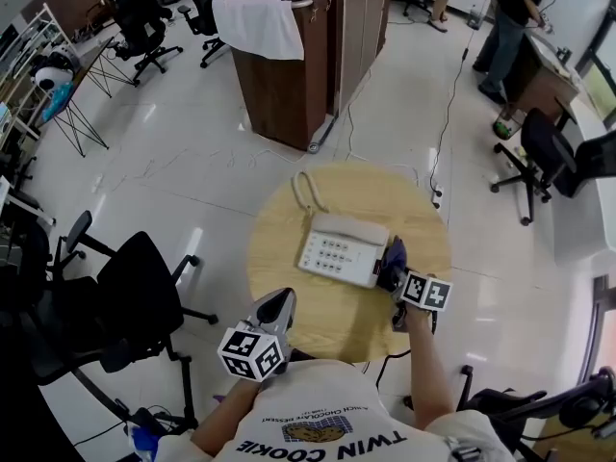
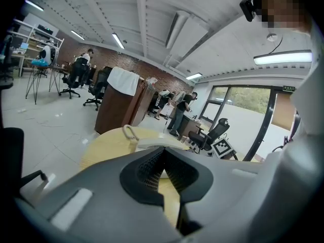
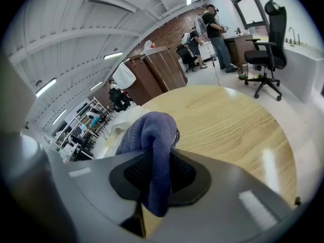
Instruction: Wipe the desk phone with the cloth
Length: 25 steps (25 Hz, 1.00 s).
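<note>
A white desk phone [image 1: 339,248] lies in the middle of a round wooden table [image 1: 279,253], its coiled cord [image 1: 306,192] trailing to the far side. My right gripper [image 1: 395,266] is at the phone's right end, shut on a blue-purple cloth [image 1: 394,254] that touches the phone. In the right gripper view the cloth [image 3: 152,135] hangs bunched between the jaws of the right gripper [image 3: 154,156], hiding most of the phone [image 3: 120,121]. My left gripper [image 1: 278,304] hovers at the table's near-left edge, shut and empty. Its tips [image 2: 163,152] meet, pointing toward the phone [image 2: 154,143].
A black office chair [image 1: 135,287] stands left of the table. A brown cabinet [image 1: 289,75] draped with a white cloth [image 1: 258,25] stands beyond it. Another chair [image 1: 539,152] and standing people [image 1: 510,17] are at the far right. Cables lie on the floor.
</note>
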Available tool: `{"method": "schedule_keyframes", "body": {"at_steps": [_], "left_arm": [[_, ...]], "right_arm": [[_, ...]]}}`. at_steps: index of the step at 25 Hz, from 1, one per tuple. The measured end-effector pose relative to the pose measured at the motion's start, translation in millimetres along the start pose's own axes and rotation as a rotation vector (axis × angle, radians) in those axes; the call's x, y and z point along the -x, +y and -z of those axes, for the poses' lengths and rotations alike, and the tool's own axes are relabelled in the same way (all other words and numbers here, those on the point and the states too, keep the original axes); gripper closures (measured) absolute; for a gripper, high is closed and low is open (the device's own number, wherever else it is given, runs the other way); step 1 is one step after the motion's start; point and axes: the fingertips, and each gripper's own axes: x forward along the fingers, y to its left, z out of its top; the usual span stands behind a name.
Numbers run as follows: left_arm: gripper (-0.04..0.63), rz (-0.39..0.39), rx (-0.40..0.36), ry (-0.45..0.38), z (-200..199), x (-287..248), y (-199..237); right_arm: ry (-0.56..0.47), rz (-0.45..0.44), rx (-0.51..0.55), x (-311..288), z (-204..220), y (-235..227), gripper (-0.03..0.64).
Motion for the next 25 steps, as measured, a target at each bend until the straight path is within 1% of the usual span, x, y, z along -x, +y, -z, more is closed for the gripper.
{"method": "schedule_keyframes", "body": {"at_steps": [9,21,25], "left_arm": [[0.604,0.068,-0.045,0.035,5,-30,-32],[0.603,0.07,-0.047,0.03,0,-44,-43],[0.603,0.086,-0.061,0.044,5,-55,-55]], "right_arm": [[0.007,0.001,0.053,-10,-27,-10,0.552],[0.03,-0.003,0.167,-31,-75,-19,0.552],[0.062,-0.018,0.232,-41,-91,-19,0.552]]}}
